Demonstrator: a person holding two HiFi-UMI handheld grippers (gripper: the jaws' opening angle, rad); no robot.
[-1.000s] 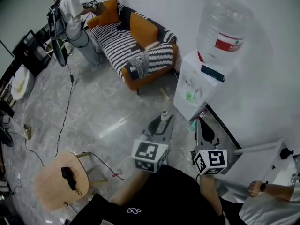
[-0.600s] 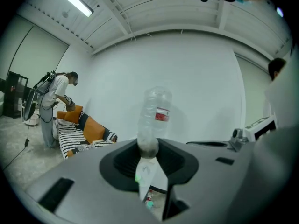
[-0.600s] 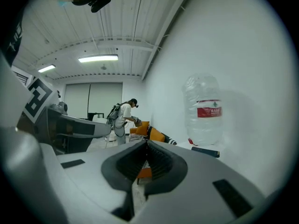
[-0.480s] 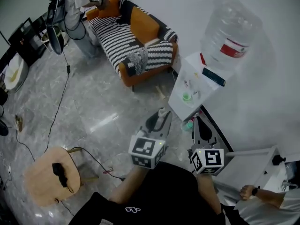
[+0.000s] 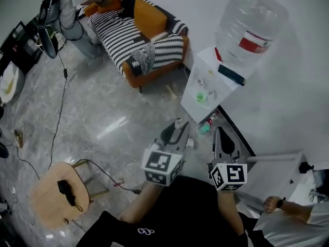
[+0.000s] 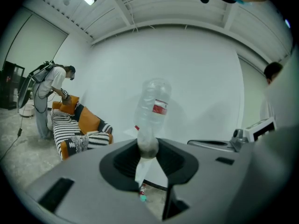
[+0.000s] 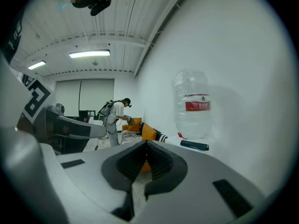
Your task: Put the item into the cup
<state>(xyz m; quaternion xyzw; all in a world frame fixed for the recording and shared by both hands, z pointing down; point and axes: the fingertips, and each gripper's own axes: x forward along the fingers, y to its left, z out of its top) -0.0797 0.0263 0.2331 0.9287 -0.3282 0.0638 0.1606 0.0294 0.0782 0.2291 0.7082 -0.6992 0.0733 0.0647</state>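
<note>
My left gripper (image 5: 179, 123) is shut on a small grey-brown round item (image 6: 148, 146), pinched at the tips of its jaws. It hangs over the floor, short of a white water dispenser (image 5: 194, 104). A small green cup (image 5: 201, 97) stands on the dispenser's front shelf, below the big clear water jug (image 5: 245, 27). To the right, my right gripper (image 5: 220, 133) is shut with nothing in it; its jaws meet in the right gripper view (image 7: 146, 143). In the left gripper view the jug (image 6: 152, 105) rises straight beyond the held item.
A small bottle with a green cap (image 5: 205, 126) lies on the floor at the dispenser's foot. A striped and orange sofa (image 5: 139, 40) stands at the back, with a person (image 5: 67, 4) beside it. A round wooden stool (image 5: 51, 194) and cables are at the left, a white table (image 5: 277, 171) at the right.
In the head view the dispenser, sofa and stool have slid left and up. Both grippers keep the same pose and the left one still grips the item.
</note>
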